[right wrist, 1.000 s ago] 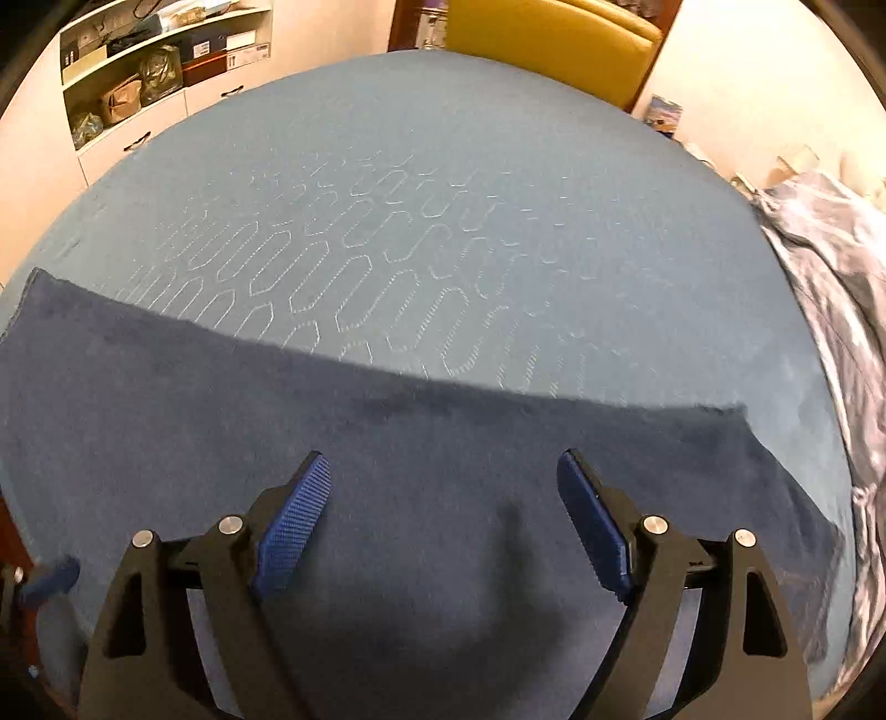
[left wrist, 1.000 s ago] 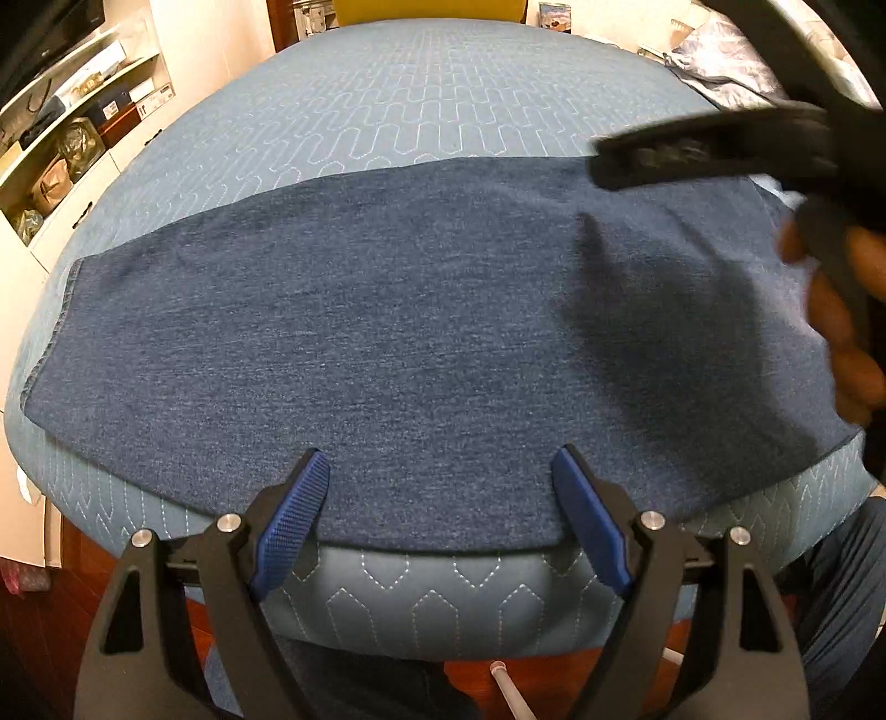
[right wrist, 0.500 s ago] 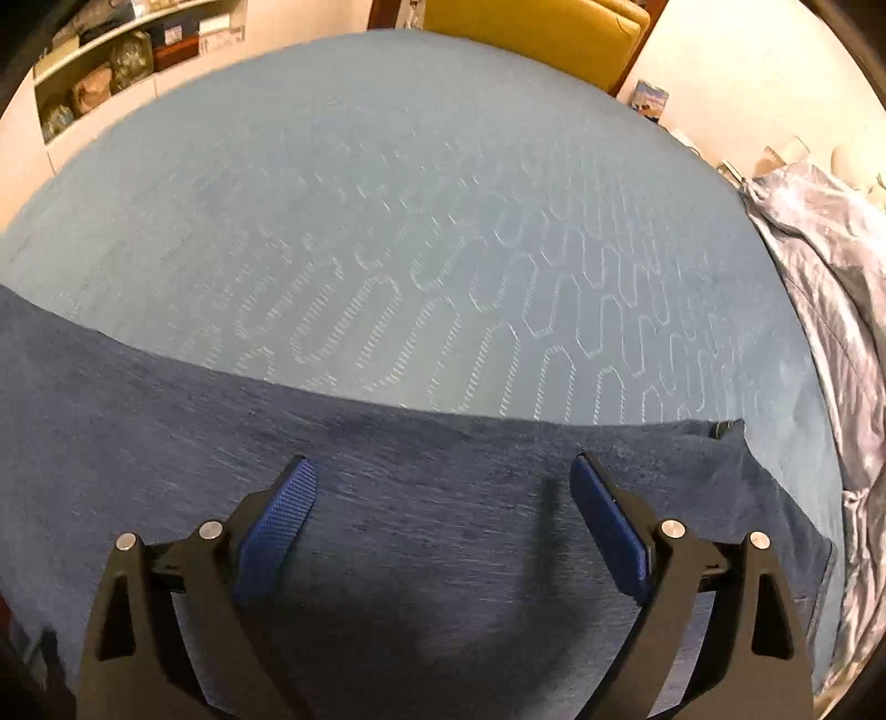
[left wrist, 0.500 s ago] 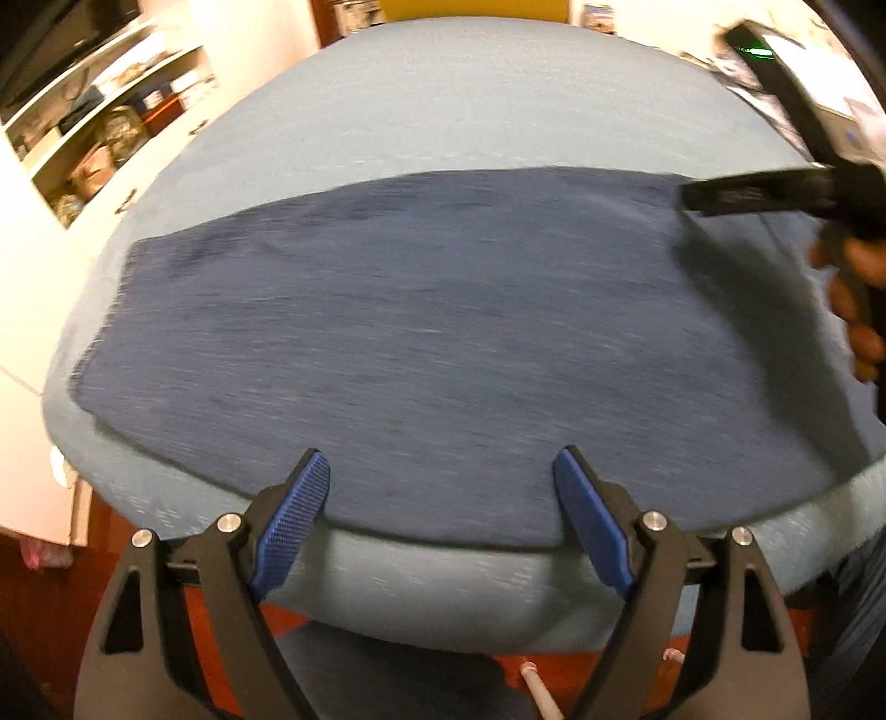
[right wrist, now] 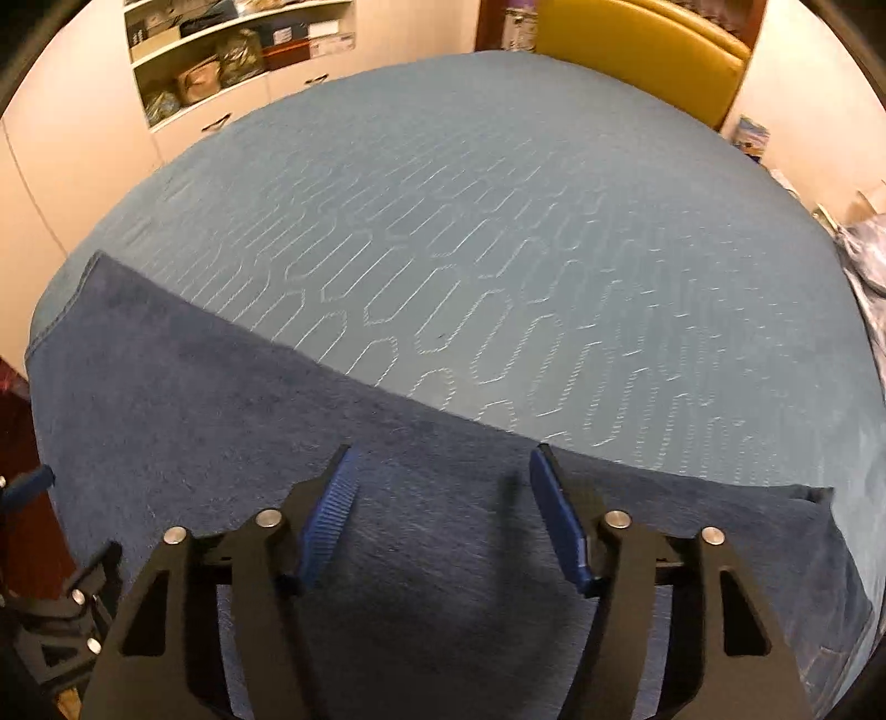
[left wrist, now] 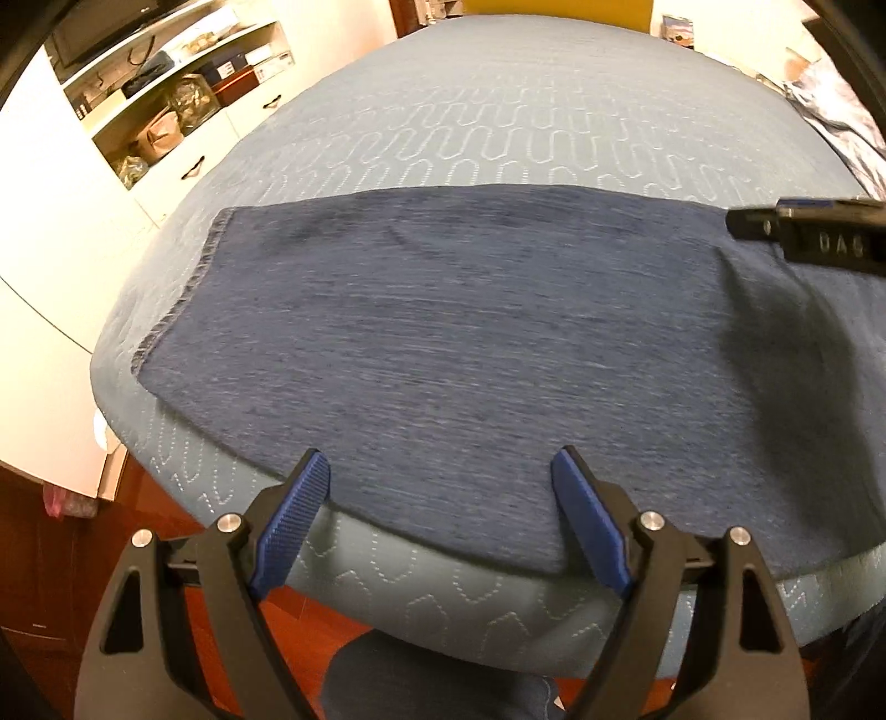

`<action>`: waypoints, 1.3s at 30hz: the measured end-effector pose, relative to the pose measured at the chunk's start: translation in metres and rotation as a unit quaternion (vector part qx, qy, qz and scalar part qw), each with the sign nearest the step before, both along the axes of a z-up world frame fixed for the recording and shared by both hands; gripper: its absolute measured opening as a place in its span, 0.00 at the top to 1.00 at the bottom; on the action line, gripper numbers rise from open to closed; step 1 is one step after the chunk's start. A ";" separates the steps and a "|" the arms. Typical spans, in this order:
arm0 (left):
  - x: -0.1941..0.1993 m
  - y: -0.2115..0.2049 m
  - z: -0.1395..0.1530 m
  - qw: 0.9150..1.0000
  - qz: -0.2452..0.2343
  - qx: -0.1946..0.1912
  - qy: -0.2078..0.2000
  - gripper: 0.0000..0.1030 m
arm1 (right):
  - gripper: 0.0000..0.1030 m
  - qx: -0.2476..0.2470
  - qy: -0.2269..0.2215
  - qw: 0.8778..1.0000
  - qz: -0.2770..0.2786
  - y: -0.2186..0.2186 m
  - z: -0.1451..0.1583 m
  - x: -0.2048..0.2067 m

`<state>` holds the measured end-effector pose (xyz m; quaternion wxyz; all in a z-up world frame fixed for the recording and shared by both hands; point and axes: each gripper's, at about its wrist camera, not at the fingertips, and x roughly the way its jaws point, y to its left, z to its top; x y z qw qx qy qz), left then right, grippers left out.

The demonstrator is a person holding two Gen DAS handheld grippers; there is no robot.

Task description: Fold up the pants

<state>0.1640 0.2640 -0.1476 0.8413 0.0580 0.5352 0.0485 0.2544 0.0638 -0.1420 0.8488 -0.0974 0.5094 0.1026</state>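
Note:
Dark blue denim pants (left wrist: 470, 343) lie flat and folded lengthwise along the near edge of the bed, hem at the left. My left gripper (left wrist: 440, 471) hovers open over the pants' near edge, nothing between its blue pads. The right gripper's black body (left wrist: 808, 232) shows at the right edge of the left wrist view. In the right wrist view, my right gripper (right wrist: 443, 462) hangs over the far edge of the pants (right wrist: 194, 432); its jaws are closing with no cloth pinched between them. The left gripper's black frame (right wrist: 50, 603) shows at the lower left there.
The bed has a light blue quilted cover (right wrist: 470, 221). A yellow headboard (right wrist: 642, 50) stands at its far end. White shelves with bags and boxes (left wrist: 177, 99) line the left wall. Crumpled pale bedding (right wrist: 869, 277) lies at the right. Red-brown floor (left wrist: 66, 554) lies below the near edge.
The left wrist view has shifted right, so the hem sits further in. The right gripper moved toward the pants' far edge and its jaws narrowed after widening.

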 end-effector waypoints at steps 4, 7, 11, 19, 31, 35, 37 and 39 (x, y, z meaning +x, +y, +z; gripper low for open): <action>0.006 0.006 0.001 1.000 0.009 0.011 0.000 0.19 | 0.46 -0.021 0.007 1.000 -0.008 -0.010 -0.014 0.016; 0.004 0.007 0.001 1.000 0.019 0.020 -0.001 0.19 | 0.41 0.001 0.009 1.000 -0.021 -0.017 -0.018 0.023; 0.011 0.015 0.001 0.999 0.031 0.034 -0.004 0.19 | 0.36 -0.012 -0.001 1.000 -0.015 -0.016 -0.019 0.028; 0.023 0.022 0.008 0.997 0.048 0.054 -0.013 0.19 | 0.35 0.008 -0.051 0.998 -0.036 -0.035 0.008 0.017; 0.035 0.022 0.012 0.996 0.052 0.070 -0.017 0.19 | 0.34 0.030 -0.003 0.996 -0.086 -0.081 -0.023 0.011; 0.041 0.020 0.012 0.996 0.049 0.075 -0.017 0.19 | 0.32 0.026 -0.007 0.996 -0.081 -0.080 -0.023 0.014; 0.045 0.019 0.013 0.996 0.050 0.077 -0.019 0.19 | 0.32 0.026 -0.008 0.997 -0.078 -0.081 -0.023 0.014; 0.049 0.018 0.013 0.996 0.047 0.076 -0.024 0.19 | 0.32 0.025 -0.009 0.997 -0.076 -0.078 -0.024 0.015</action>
